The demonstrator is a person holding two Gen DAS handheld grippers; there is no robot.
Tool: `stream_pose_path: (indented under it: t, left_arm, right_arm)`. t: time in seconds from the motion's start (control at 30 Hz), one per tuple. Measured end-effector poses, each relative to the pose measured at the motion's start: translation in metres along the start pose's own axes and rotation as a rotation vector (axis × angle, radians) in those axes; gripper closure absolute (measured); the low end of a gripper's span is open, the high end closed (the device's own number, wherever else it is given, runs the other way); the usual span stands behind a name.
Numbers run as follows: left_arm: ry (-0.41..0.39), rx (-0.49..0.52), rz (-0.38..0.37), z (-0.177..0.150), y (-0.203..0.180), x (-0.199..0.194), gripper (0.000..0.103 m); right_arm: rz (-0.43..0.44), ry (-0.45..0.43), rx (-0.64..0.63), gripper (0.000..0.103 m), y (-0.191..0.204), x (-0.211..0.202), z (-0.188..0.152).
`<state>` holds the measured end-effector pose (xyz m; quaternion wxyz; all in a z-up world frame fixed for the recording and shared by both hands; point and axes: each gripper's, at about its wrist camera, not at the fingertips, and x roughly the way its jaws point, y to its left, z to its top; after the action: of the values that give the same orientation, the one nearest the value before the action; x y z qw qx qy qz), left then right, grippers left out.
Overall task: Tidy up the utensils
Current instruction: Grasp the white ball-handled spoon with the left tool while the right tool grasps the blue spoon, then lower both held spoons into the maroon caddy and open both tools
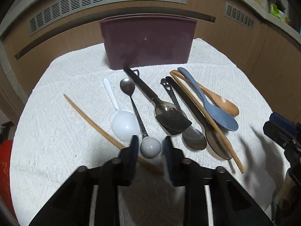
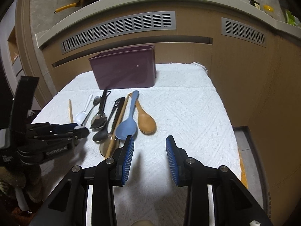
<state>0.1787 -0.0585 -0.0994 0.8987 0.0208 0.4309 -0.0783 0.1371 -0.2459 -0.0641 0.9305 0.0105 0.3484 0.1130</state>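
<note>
Judging from how the things lay, the task was only at its beginning. All the utensils that showed rested on the white towel (image 1: 56, 131), in front of the purple container (image 1: 148, 43), and none of them was seen inside it. The container stood upright at the far edge of the towel. Both views showed only its outer wall and rim, so I could not tell what it held, if anything.

On the towel lay, from the left side: a bamboo stick (image 1: 90, 120), a white plastic spoon (image 1: 122, 122), a metal spoon with a round white knob (image 1: 150, 147) at its handle end, a dark serving spoon (image 1: 169, 114), a black spoon with a smiling face (image 1: 166, 86), a wooden spatula (image 1: 207, 120), a blue spoon (image 1: 216, 114) and a brown wooden spoon (image 1: 223, 105). Several of the right ones crossed over each other.

The left gripper (image 1: 150, 145) had its jaws narrow, one at each side of the round knob. They seemed close to it, but a firm grip did not show. The right gripper (image 2: 150, 145) had its jaws wide with nothing between them, above bare towel just beside the blue spoon.

All the utensils, it seemed, were left to be sorted.
</note>
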Motion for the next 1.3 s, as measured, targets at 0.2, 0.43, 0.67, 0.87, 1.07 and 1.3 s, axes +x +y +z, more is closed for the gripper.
stream_pose_path:
  t: [0.2, 0.43, 0.67, 0.87, 1.07, 1.3]
  left_arm:
    - [-0.204, 0.014, 0.033, 0.021, 0.028, -0.047, 0.081]
    - [-0.251, -0.067, -0.068, 0.055, 0.080, -0.070, 0.081]
    - [-0.212, -0.127, -0.215, 0.070, 0.107, -0.080, 0.081]
    - [-0.195, -0.174, -0.280, 0.074, 0.120, -0.085, 0.081]
    - [-0.203, -0.186, -0.303, 0.079, 0.120, -0.094, 0.081]
    - [-0.377, -0.134, -0.353, 0.130, 0.109, -0.142, 0.081]
  right_arm:
    - [0.089, 0.004, -0.055, 0.071, 0.013, 0.012, 0.029]
    - [0.126, 0.117, -0.142, 0.088, 0.037, 0.075, 0.066]
    - [0.036, 0.249, -0.114, 0.093, 0.044, 0.140, 0.076]
    - [0.035, 0.259, -0.135, 0.094, 0.050, 0.155, 0.080]
    - [0.101, 0.128, -0.110, 0.094, 0.047, 0.106, 0.091]
    - [0.110, -0.169, -0.062, 0.094, 0.039, 0.033, 0.150]
